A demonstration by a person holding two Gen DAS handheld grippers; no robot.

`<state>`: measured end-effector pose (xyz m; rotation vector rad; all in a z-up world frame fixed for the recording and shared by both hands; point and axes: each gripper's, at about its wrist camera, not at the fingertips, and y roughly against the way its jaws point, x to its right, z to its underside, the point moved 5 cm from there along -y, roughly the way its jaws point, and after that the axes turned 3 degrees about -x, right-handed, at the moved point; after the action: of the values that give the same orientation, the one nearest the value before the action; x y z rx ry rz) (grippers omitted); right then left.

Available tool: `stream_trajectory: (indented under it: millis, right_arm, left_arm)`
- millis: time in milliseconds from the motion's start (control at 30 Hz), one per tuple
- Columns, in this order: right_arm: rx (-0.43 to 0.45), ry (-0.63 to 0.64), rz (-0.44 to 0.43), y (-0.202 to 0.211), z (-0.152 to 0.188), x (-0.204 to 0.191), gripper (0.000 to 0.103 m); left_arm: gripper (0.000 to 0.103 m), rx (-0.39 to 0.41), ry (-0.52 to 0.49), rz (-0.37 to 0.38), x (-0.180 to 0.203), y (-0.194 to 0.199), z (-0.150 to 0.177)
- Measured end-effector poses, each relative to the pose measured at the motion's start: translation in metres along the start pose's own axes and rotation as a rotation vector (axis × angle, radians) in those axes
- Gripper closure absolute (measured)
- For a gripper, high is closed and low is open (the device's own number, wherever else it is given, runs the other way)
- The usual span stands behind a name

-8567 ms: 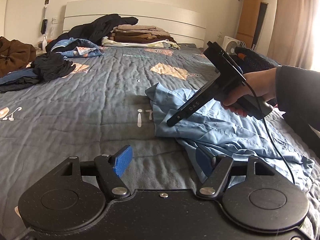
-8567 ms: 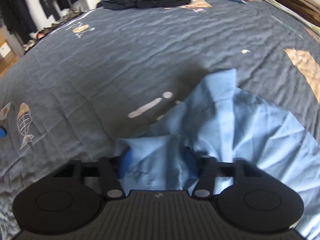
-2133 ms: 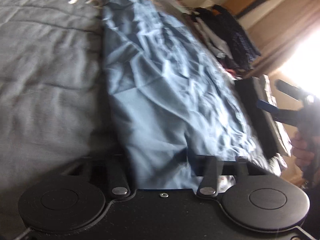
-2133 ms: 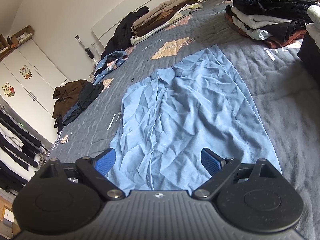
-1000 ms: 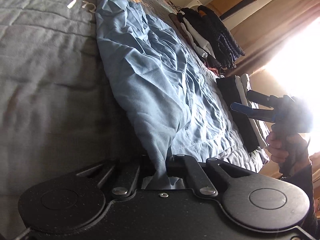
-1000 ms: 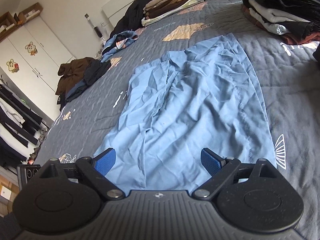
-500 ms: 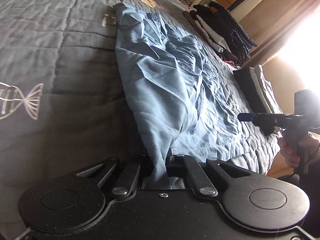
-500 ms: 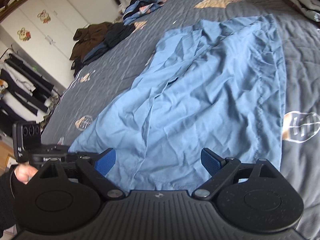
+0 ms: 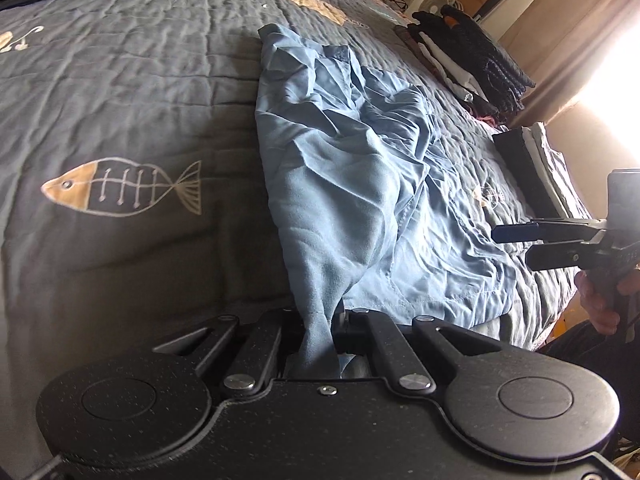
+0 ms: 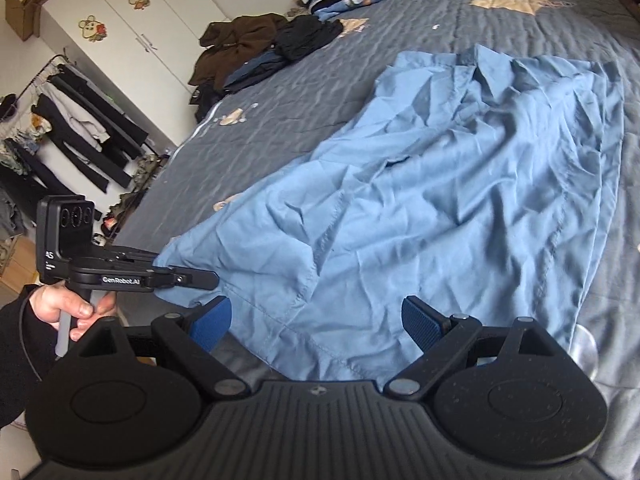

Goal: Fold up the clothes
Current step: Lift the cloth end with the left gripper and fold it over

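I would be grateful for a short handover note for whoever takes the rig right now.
Left claw: shut on the near left corner of the blue shirt, cloth pinched between its fingers and lifted slightly off the bed.
Right claw: open, empty, hovering over the shirt's near hem, not touching it.
Shirt: spread lengthwise on the bed, still wrinkled, collar end far from you. Folded stacks sit along the bed's right side.
Done: shirt laid out, one corner gripped.
Left: probably grip the other near corner with the right claw, then fold and add it to a stack.
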<state>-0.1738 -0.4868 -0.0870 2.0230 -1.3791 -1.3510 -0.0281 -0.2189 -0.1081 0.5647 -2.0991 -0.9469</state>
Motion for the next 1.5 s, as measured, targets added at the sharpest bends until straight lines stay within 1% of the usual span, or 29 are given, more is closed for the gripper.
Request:
stream_trajectory:
  millis: [67, 167, 200, 233, 267, 300, 400, 433, 467, 533, 600, 667, 700, 900, 1000, 1067, 1167, 1267, 1400, 1433, 1500]
  right_arm:
    - [-0.004, 0.005, -0.012, -0.006, -0.002, -0.007, 0.011]
    - [-0.007, 0.005, -0.016, -0.011, -0.005, -0.009, 0.011]
    - [-0.005, 0.001, -0.019, -0.013, -0.007, -0.009, 0.011]
    - [-0.004, -0.003, -0.021, -0.014, -0.009, -0.008, 0.011]
    - [0.002, -0.01, -0.021, -0.015, -0.013, -0.007, 0.011]
    - [0.007, -0.017, -0.021, -0.016, -0.017, -0.005, 0.011]
    - [0.021, -0.05, -0.014, -0.017, -0.027, 0.006, 0.011]
    - [0.024, -0.062, -0.014, -0.018, -0.03, 0.01, 0.011]
    - [0.025, -0.068, -0.013, -0.018, -0.033, 0.013, 0.011]
    - [0.03, -0.065, 0.005, -0.02, -0.04, 0.017, 0.011]
    - [0.039, -0.068, 0.002, -0.022, -0.047, 0.019, 0.011]
    - [0.045, -0.077, -0.013, -0.023, -0.054, 0.022, 0.011]
    - [0.051, -0.082, -0.02, -0.024, -0.058, 0.024, 0.011]
    - [0.076, -0.14, -0.022, -0.026, -0.071, 0.052, 0.011]
    - [0.089, -0.123, 0.011, -0.026, -0.073, 0.061, 0.011]
    - [0.101, -0.106, 0.015, -0.025, -0.075, 0.064, 0.011]
    - [0.116, -0.128, -0.01, -0.024, -0.078, 0.071, 0.011]
    - [0.123, -0.118, -0.014, -0.024, -0.079, 0.073, 0.011]
    - [0.122, -0.126, -0.009, -0.028, -0.078, 0.08, 0.011]
    - [0.117, -0.129, -0.003, -0.029, -0.077, 0.081, 0.011]
    - [0.11, -0.132, 0.007, -0.031, -0.076, 0.083, 0.011]
  left_arm:
    - [0.1, -0.007, 0.005, -0.01, -0.002, 0.002, 0.006]
    - [0.095, -0.007, 0.011, -0.036, -0.006, 0.004, 0.012]
    - [0.087, -0.004, 0.017, -0.051, -0.009, 0.006, 0.013]
    - [0.075, 0.001, 0.024, -0.065, -0.012, 0.009, 0.014]
    - [0.069, 0.01, 0.03, -0.071, -0.015, 0.013, 0.014]
    - [0.059, 0.02, 0.032, -0.075, -0.018, 0.02, 0.013]
    - [0.055, 0.061, 0.031, -0.099, -0.028, 0.042, 0.006]
    - [0.051, 0.075, 0.035, -0.11, -0.033, 0.048, 0.001]
    - [0.049, 0.09, 0.036, -0.124, -0.036, 0.052, -0.006]
    - [0.049, 0.116, 0.033, -0.14, -0.04, 0.054, -0.029]
    - [0.048, 0.138, 0.027, -0.13, -0.039, 0.049, -0.057]
    - [0.044, 0.154, 0.004, -0.116, -0.034, 0.035, -0.091]
    - [0.04, 0.161, -0.01, -0.11, -0.032, 0.027, -0.107]
    - [0.038, 0.144, -0.065, -0.063, -0.017, -0.048, -0.199]
    - [0.038, 0.116, -0.086, -0.062, -0.019, -0.087, -0.232]
    - [0.038, 0.096, -0.097, -0.066, -0.023, -0.11, -0.251]
    - [0.037, 0.066, -0.106, -0.087, -0.032, -0.139, -0.273]
    - [0.036, 0.045, -0.083, -0.099, -0.047, -0.161, -0.288]
    - [0.032, 0.004, -0.057, -0.088, -0.063, -0.183, -0.291]
    - [0.032, -0.006, -0.055, -0.087, -0.066, -0.188, -0.29]
    - [0.033, -0.008, -0.056, -0.06, -0.068, -0.194, -0.288]
